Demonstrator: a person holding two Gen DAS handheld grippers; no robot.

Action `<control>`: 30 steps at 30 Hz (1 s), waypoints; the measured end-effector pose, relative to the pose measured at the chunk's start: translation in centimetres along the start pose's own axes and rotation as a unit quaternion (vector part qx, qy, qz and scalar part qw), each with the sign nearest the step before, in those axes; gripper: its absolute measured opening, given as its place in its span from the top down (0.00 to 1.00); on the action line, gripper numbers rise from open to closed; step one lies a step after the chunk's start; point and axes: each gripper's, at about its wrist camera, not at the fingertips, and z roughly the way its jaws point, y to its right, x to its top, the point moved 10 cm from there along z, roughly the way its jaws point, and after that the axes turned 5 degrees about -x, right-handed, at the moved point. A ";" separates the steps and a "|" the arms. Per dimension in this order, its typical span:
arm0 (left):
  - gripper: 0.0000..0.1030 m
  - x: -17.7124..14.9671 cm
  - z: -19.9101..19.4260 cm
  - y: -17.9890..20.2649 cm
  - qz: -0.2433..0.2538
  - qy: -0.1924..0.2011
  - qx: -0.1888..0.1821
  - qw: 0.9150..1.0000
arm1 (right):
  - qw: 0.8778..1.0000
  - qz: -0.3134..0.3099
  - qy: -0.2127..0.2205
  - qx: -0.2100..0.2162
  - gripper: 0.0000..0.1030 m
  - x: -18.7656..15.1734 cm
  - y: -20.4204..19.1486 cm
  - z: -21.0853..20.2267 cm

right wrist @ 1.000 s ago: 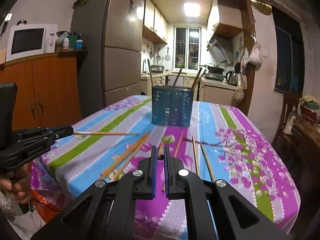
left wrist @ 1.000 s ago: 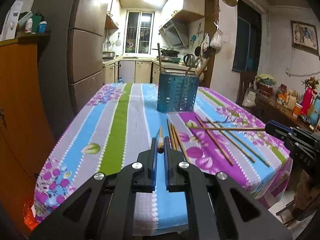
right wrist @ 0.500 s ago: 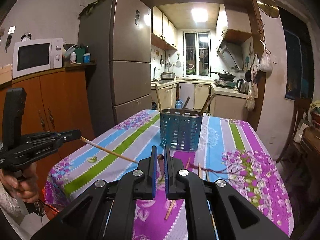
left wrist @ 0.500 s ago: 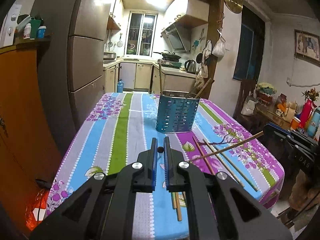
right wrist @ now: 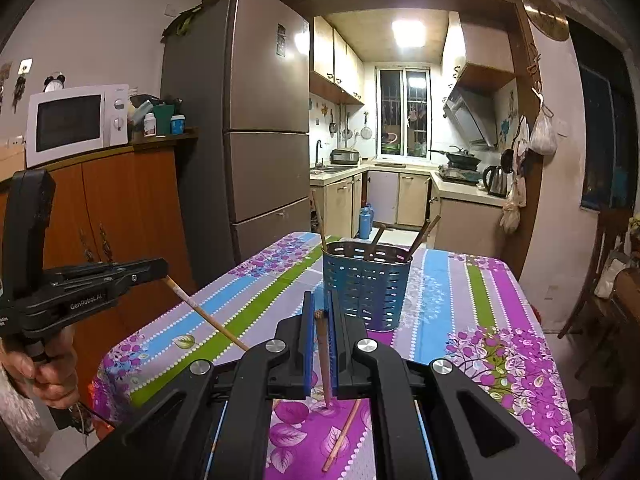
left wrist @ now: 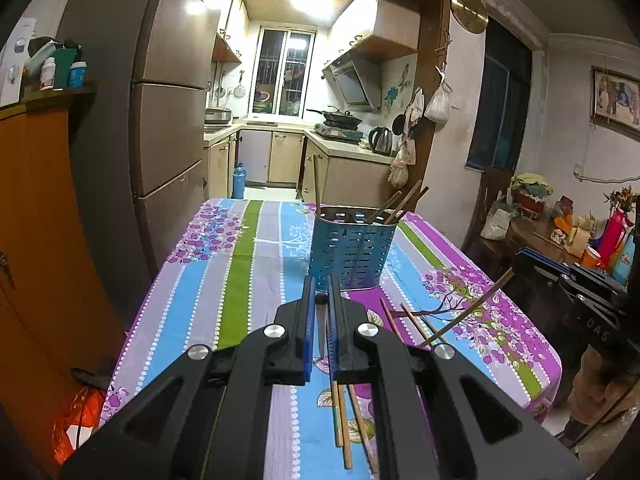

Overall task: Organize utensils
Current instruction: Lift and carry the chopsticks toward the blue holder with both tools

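A blue perforated utensil holder (left wrist: 352, 250) stands on the table with several chopsticks in it; it also shows in the right wrist view (right wrist: 366, 284). My left gripper (left wrist: 321, 300) is shut on a chopstick (left wrist: 320, 324), raised above the table short of the holder. My right gripper (right wrist: 321, 312) is shut on another chopstick (right wrist: 324, 356), also raised before the holder. Each gripper shows in the other's view, its chopstick (left wrist: 466, 308) (right wrist: 206, 314) slanting down. Several loose chopsticks (left wrist: 342, 420) lie on the cloth.
The table has a striped floral cloth (left wrist: 240, 272). A tall fridge (right wrist: 256, 132) and an orange cabinet (right wrist: 120, 208) with a microwave (right wrist: 76, 120) stand to the left. A cluttered side table (left wrist: 560, 236) stands at the right.
Both grippers have lifted their chopsticks off the table and risen. The chopsticks have tilted from lying flat to slanting downward. The holder now appears lower and closer ahead.
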 end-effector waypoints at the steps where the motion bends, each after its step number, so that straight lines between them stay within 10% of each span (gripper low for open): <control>1: 0.96 0.0 0.0 0.0 0.001 0.000 0.000 1.000 | 1.000 0.002 -0.001 0.004 0.93 0.2 0.0 0.2; 30: 0.96 8.0 2.3 3.6 0.027 0.025 -0.026 0.999 | 1.000 0.019 -0.005 0.023 0.93 6.4 2.2 2.1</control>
